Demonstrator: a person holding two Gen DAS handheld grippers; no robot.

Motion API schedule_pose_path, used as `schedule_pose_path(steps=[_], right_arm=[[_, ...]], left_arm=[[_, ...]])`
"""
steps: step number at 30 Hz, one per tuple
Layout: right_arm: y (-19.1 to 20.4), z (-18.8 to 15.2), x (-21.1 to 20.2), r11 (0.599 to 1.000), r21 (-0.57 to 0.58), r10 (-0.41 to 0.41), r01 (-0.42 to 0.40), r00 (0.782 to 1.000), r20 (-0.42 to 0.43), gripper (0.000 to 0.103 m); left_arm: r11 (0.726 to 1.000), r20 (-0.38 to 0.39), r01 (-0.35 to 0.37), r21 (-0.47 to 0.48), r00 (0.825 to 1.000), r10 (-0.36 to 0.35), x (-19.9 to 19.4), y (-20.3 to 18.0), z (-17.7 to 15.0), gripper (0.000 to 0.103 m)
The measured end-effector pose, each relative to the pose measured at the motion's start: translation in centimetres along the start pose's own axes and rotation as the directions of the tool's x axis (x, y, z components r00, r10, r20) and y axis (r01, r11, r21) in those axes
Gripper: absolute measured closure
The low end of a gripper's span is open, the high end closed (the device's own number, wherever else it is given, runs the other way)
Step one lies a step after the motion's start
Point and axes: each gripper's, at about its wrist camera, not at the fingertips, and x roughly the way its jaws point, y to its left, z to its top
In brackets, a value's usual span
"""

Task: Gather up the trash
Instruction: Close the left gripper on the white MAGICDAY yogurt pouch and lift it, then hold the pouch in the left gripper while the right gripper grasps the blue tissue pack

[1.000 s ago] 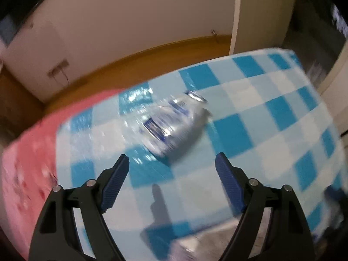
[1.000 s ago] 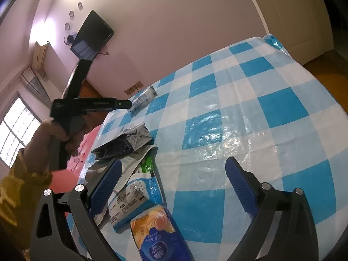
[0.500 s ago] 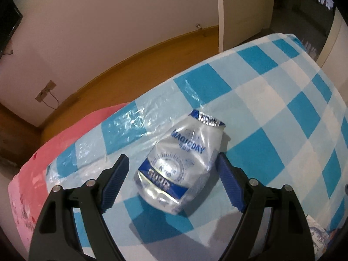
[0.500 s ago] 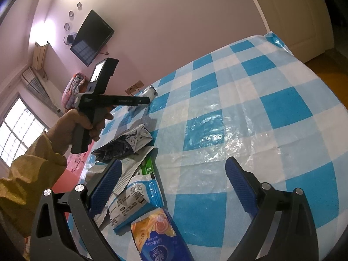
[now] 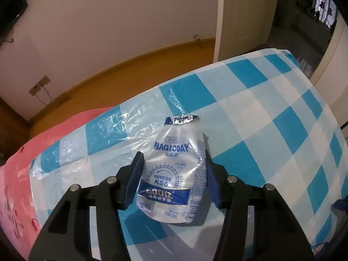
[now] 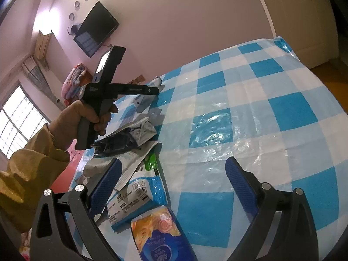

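The left tool (image 5: pixel 173 179) is closing, pads against a crushed yogurt bottle (image 5: pixel 174 174); the right tool (image 6: pixel 173 184) gapes empty above the checkered tabletop (image 6: pixel 250 113).

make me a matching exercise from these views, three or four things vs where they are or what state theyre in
Things:
1. MAGICDAY bottle
2. right hand-held gripper
3. orange and blue packet
4. black and silver wrapper

States:
A. open over the checked cloth, nothing between its jaws
B. crumpled, in the pile below the person's hand
C. between the closing left hand-held gripper jaws
D. nearest the right camera

Pairs: 1-C, 2-A, 3-D, 4-B
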Motion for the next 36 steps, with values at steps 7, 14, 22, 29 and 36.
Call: schedule_pose_path(steps=[7, 14, 22, 29, 36], right_arm=[[0.1, 0.0, 0.1, 1.0, -0.013, -0.003, 0.003, 1.0, -0.008, 0.008], [0.6, -0.1, 0.3, 0.999, -0.046, -0.009, 0.009, 1.0, -0.013, 0.008], [1.1, -0.4, 0.1, 0.996, -0.079, -0.027, 0.027, 1.0, -0.004, 0.008], [1.0, -1.0, -0.6, 0.997, -0.077, -0.028, 0.027, 1.0, -0.011, 0.008], [2.4, -2.3, -0.7, 0.988, -0.152, -0.02, 0.01, 0.998, -0.061, 0.008]], left_arm=[[0.999, 0.011, -0.009, -0.044, 1.0, 0.01, -1.1, -0.7, -0.8, 0.05], [0.995, 0.059, -0.015, -0.1, 0.998, 0.021, -3.5, 0.1, -1.6, 0.05], [0.994, 0.156, -0.007, -0.106, 0.988, 0.023, -9.0, -0.7, -3.2, 0.05], [0.996, 0.212, 0.016, -0.093, 0.977, 0.004, -13.3, -1.6, -6.0, 0.05], [0.993, 0.242, 0.057, -0.107, 0.97, -0.029, -16.2, -2.1, -10.1, 0.05]])
